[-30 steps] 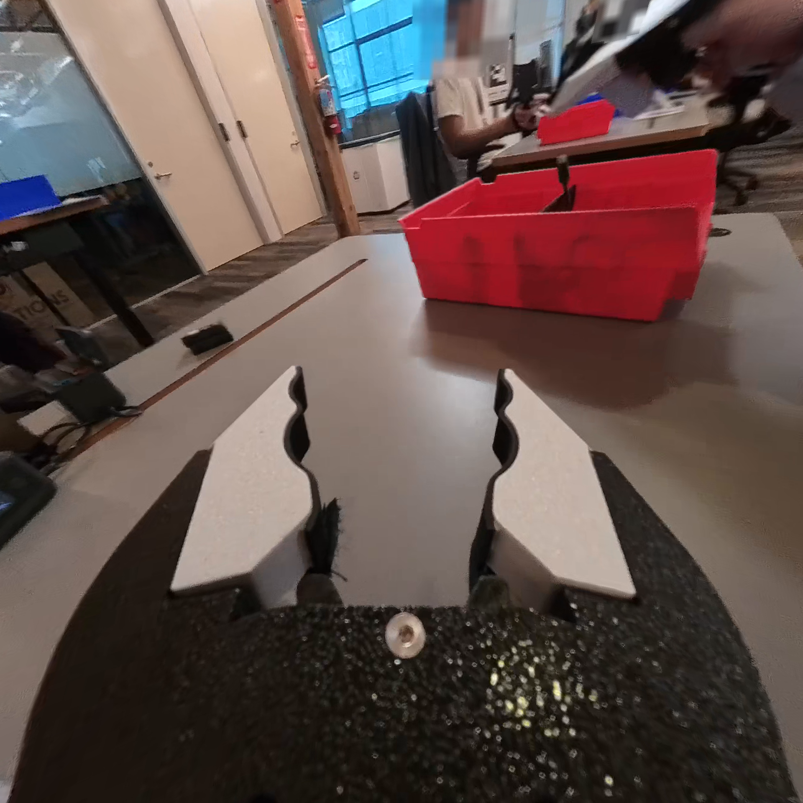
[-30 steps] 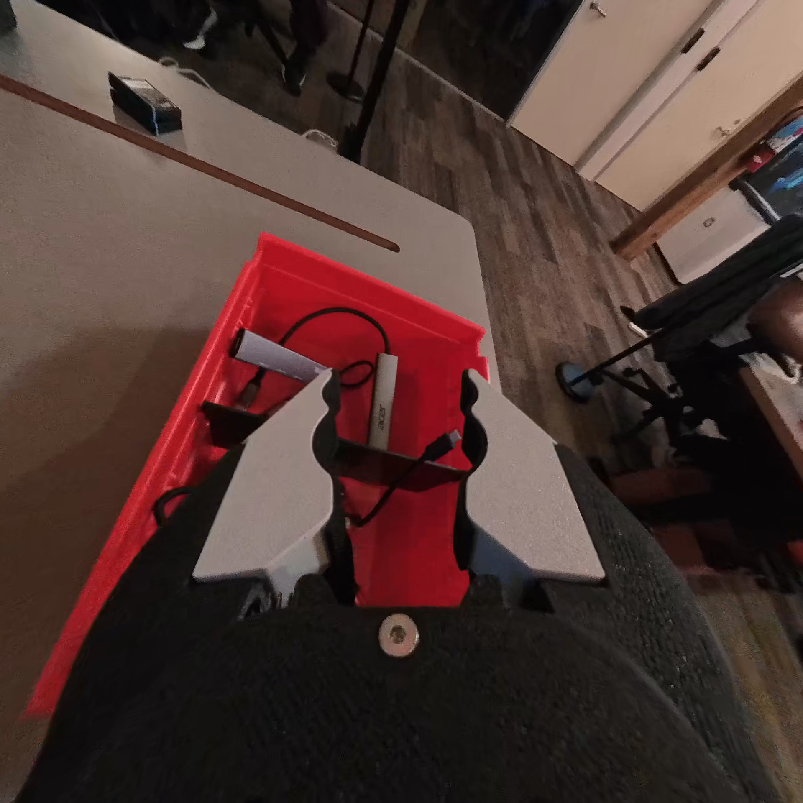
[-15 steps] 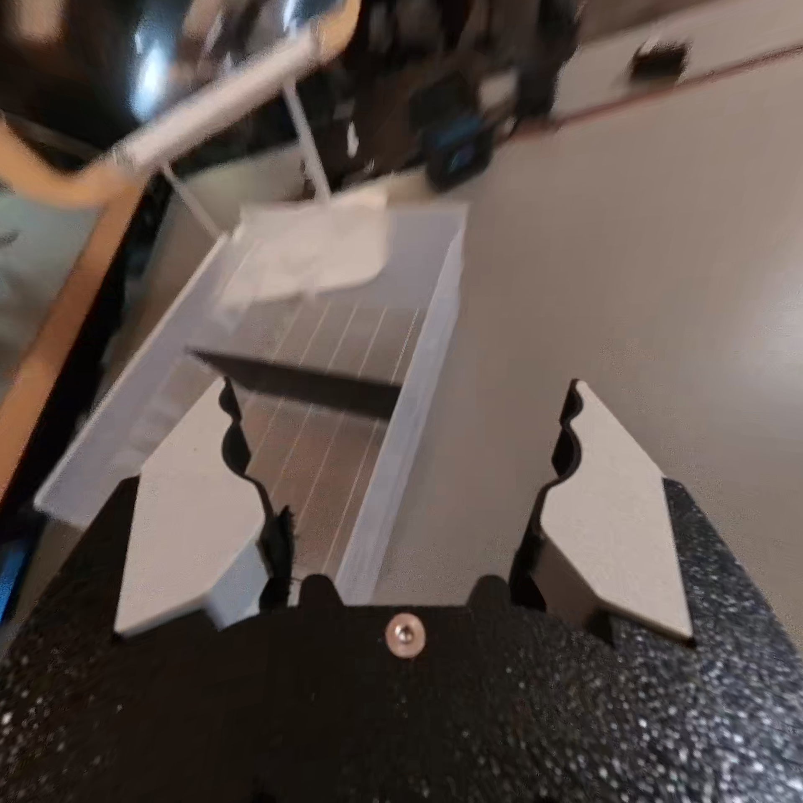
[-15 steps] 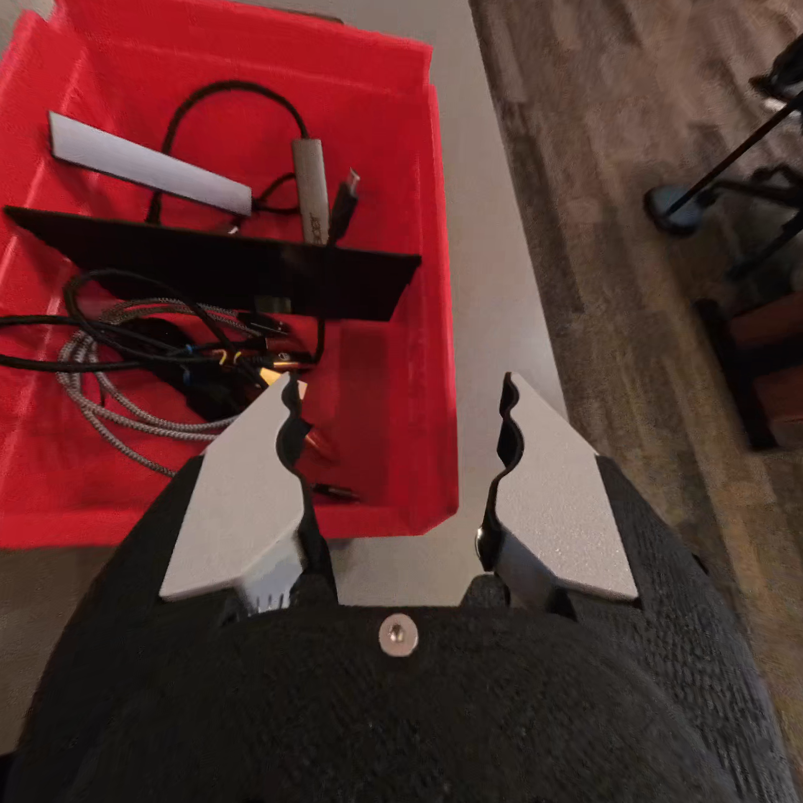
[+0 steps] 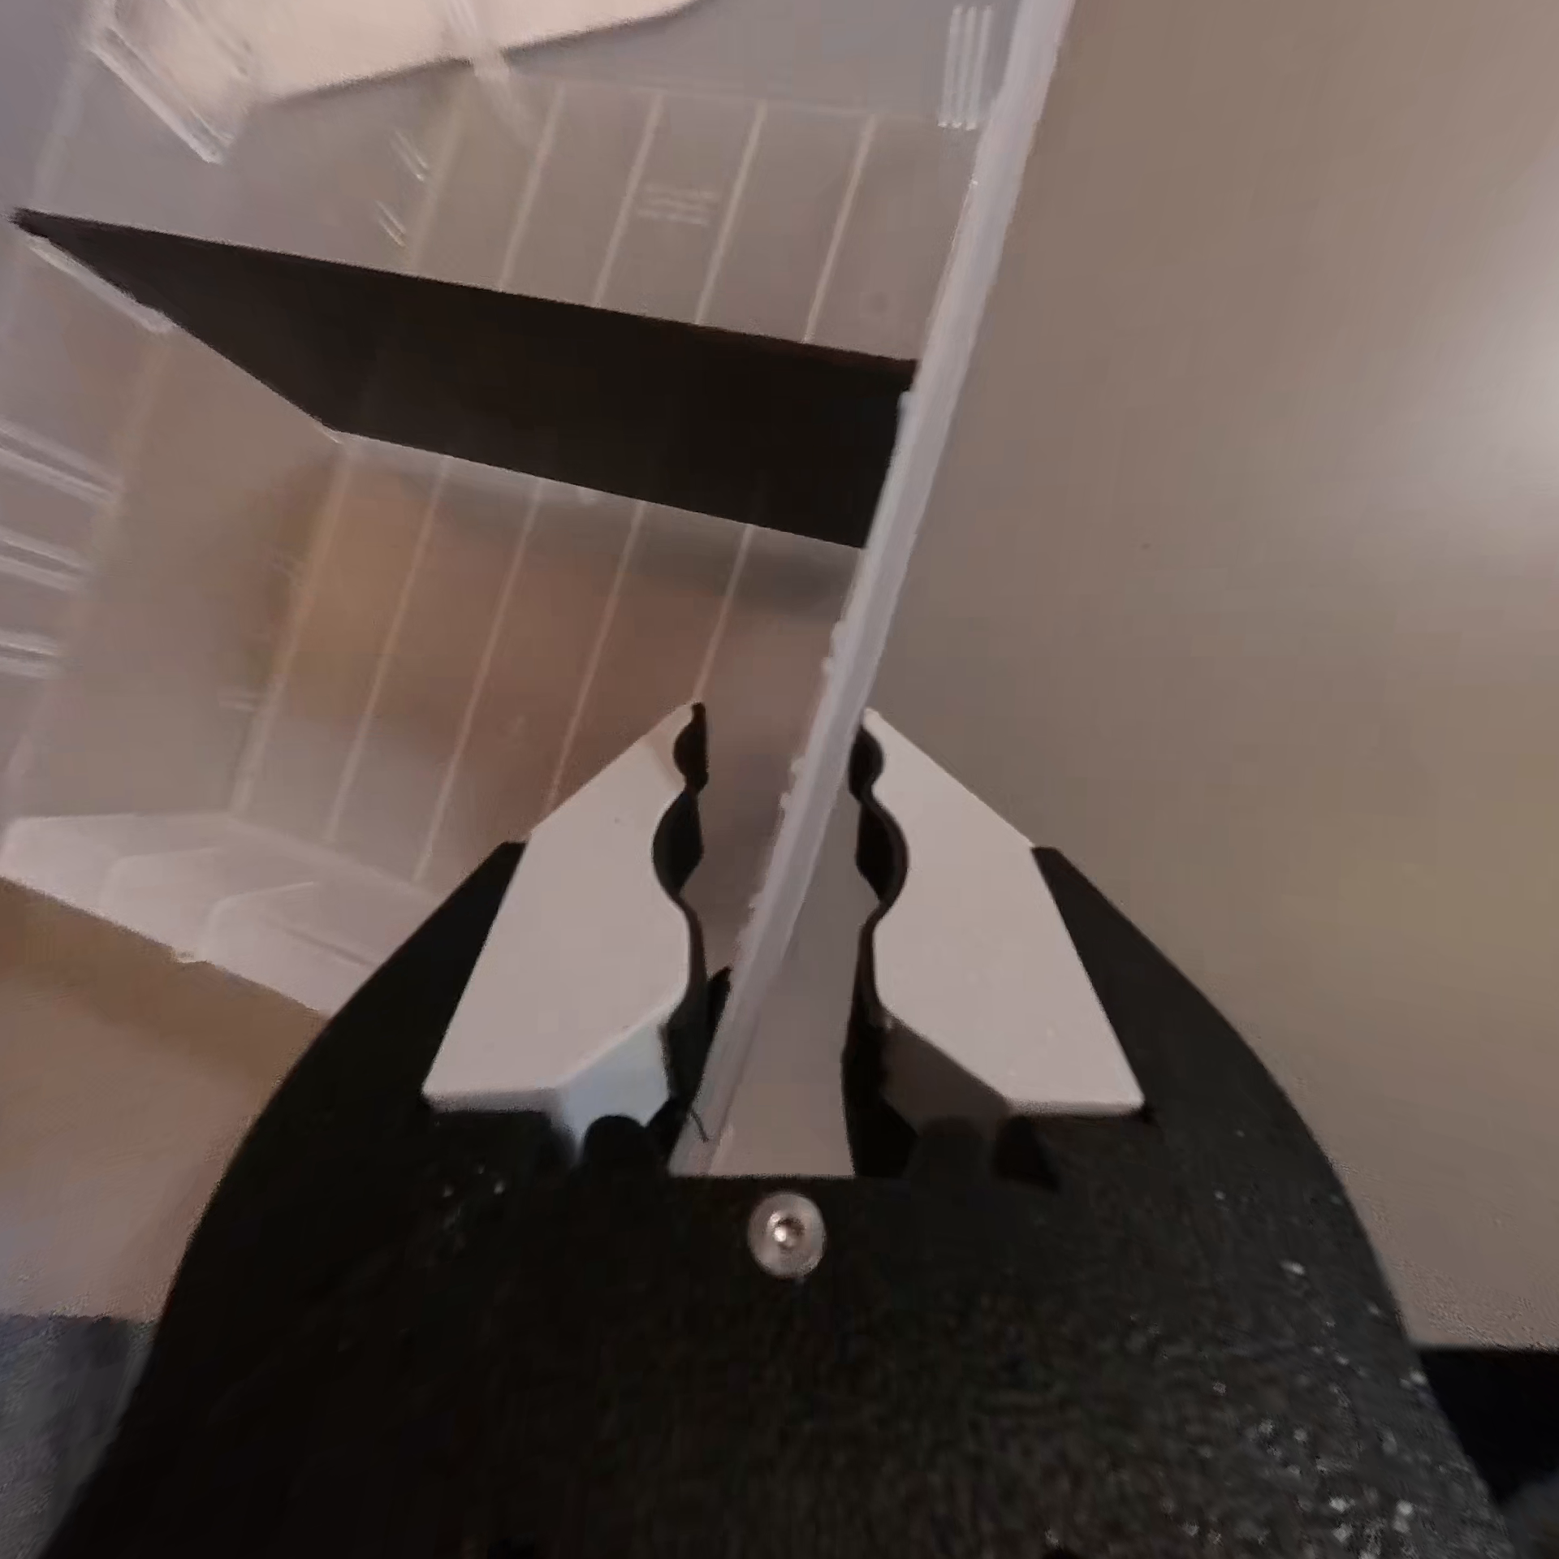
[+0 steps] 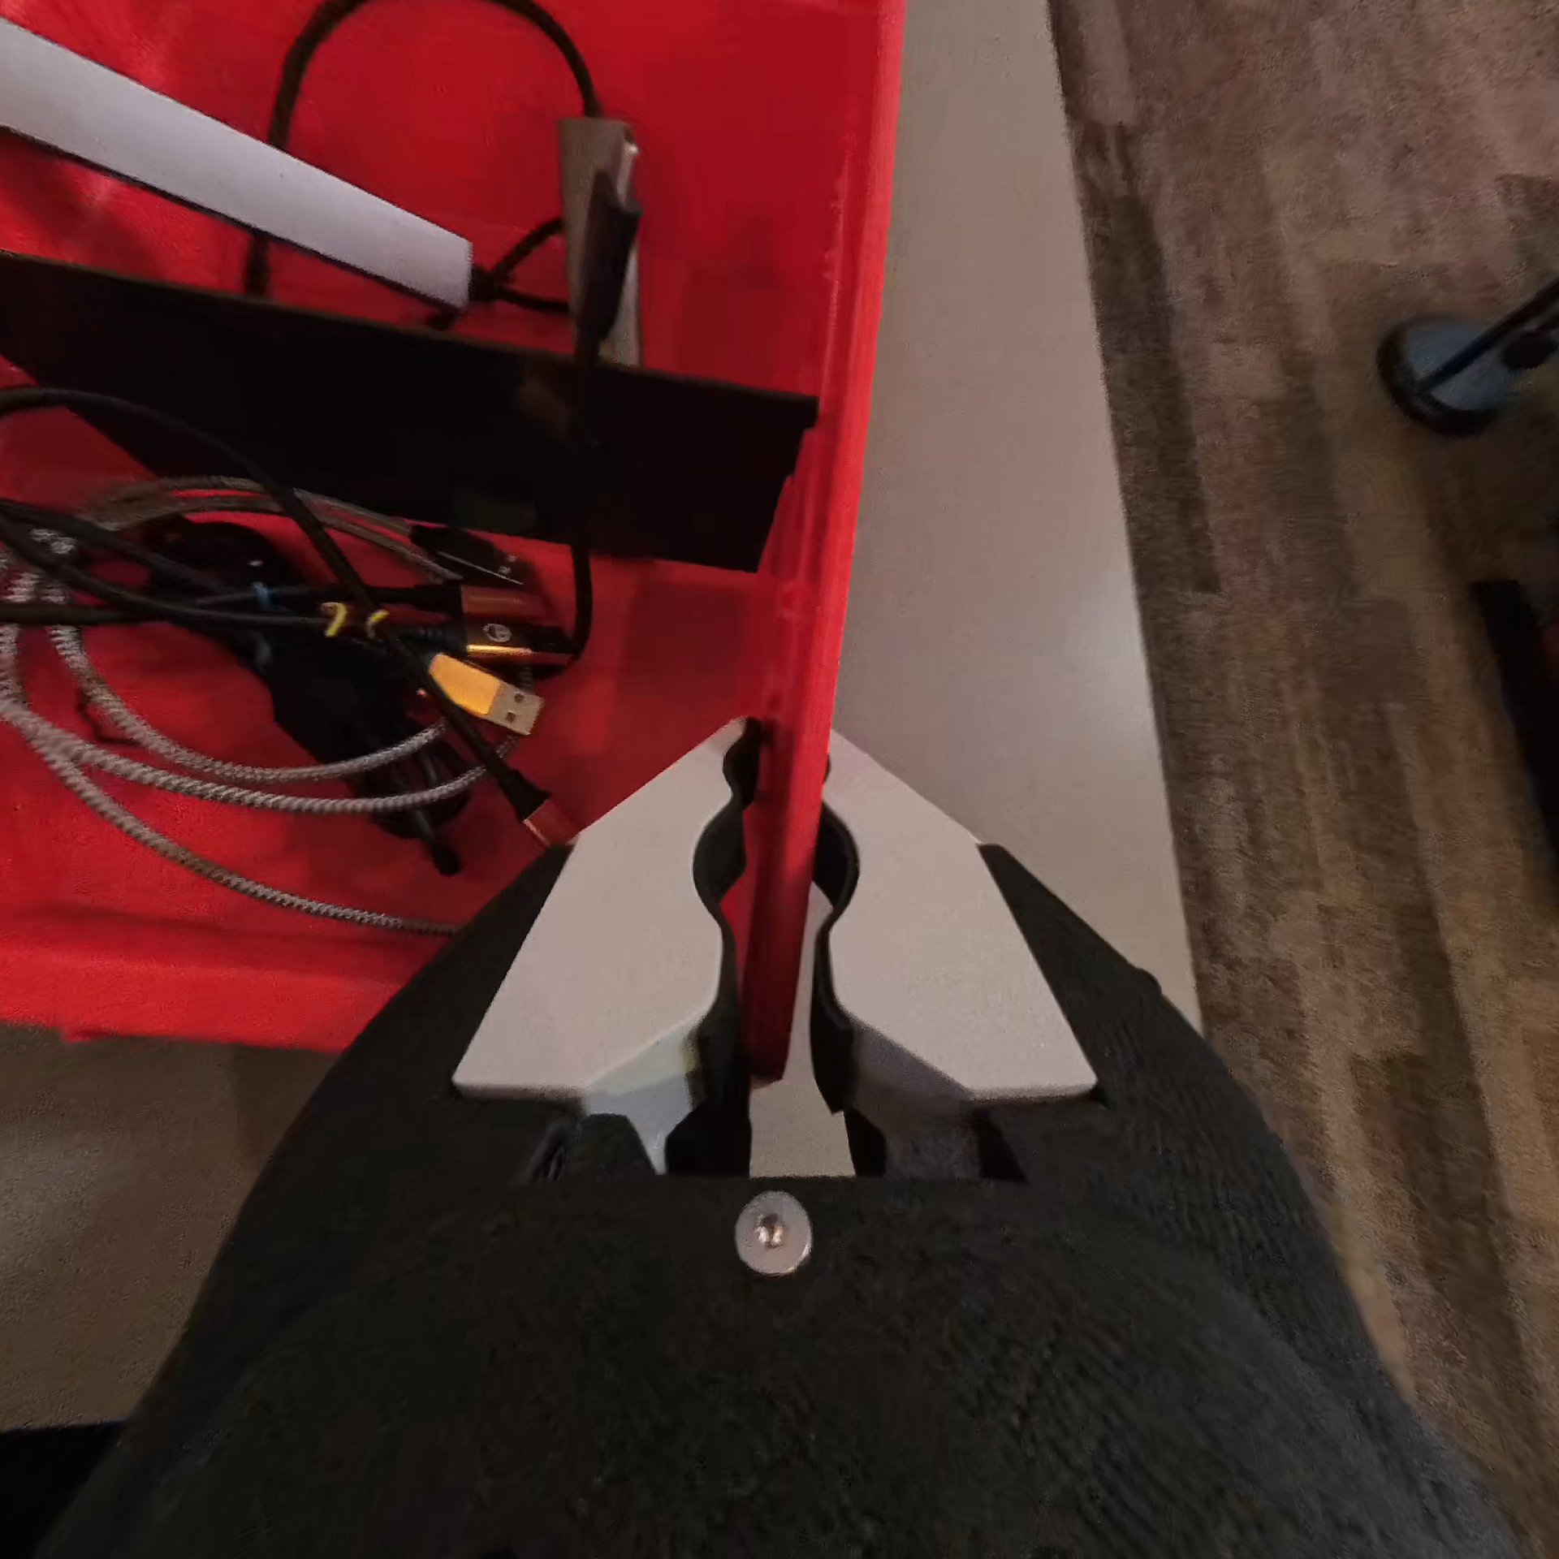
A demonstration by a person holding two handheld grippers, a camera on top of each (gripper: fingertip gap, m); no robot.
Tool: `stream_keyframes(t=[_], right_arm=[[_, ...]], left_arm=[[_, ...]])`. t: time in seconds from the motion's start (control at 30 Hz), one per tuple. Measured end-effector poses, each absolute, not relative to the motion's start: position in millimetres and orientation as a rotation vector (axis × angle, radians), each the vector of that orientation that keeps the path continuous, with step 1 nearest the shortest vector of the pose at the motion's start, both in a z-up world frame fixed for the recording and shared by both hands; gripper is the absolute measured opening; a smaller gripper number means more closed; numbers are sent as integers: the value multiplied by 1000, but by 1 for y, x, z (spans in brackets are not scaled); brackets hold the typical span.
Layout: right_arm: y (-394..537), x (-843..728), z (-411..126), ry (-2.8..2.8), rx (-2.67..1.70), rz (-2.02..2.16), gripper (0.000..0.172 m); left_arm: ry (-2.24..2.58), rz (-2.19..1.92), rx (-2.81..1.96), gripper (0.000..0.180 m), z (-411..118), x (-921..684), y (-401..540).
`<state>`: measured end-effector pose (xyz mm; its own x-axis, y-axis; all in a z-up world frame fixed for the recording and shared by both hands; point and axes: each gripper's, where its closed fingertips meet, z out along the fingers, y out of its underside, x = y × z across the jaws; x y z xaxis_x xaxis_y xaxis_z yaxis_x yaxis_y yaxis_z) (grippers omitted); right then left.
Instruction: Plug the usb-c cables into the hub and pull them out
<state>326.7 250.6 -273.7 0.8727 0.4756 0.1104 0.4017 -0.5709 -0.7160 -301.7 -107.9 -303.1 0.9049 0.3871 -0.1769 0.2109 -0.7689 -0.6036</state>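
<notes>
Left wrist view: the left gripper [image 5: 776, 742] is narrow, astride the clear bin [image 5: 928, 472] wall; only its right pad [image 5: 869, 784] touches. The bin blurs at 10 o'clock, with one black divider [image 5: 540, 396] inside.

Right wrist view: the right gripper [image 6: 784, 742] clamps the red bin [image 6: 801, 590] wall. One hub [image 6: 603, 228] is half hidden behind a divider [image 6: 405, 422] at 11 o'clock; the cables [image 6: 253, 675] tangle at 9, uncountable. The table edge [image 6: 1122, 590] is at 2.

Both wrist cams look steeply down, close: L over clear bin [image 5: 928, 472], R over red bin [image 6: 810, 590].

A pale grey bench [image 6: 970, 523] carries a red bin [image 6: 742, 253] (near its edge) and a clear plastic bin [image 5: 945, 472].
</notes>
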Motion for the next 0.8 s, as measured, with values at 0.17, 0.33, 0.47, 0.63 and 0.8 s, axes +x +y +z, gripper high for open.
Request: stream_keyframes(t=[0.17, 0.33, 0.47, 0.63, 0.8], right_arm=[[249, 305, -270, -669, -2202, 204, 3], [247, 260, -265, -745, -2146, 258, 3], [240, 213, -262, -795, -2121, 308, 2], [214, 139, -269, -858, -2065, 393, 3], [173, 53, -270, -955, -1965, 413, 9]], left_arm=[[-377, 411, -2449, 24, -301, -297, -111], [-335, 456, -2346, 22, -284, -285, -117], [-327, 535, -2252, 22, -245, -281, -131], [-325, 616, -2125, 24, -190, -272, -147], [-266, 647, -2022, 24, -149, -248, -145]])
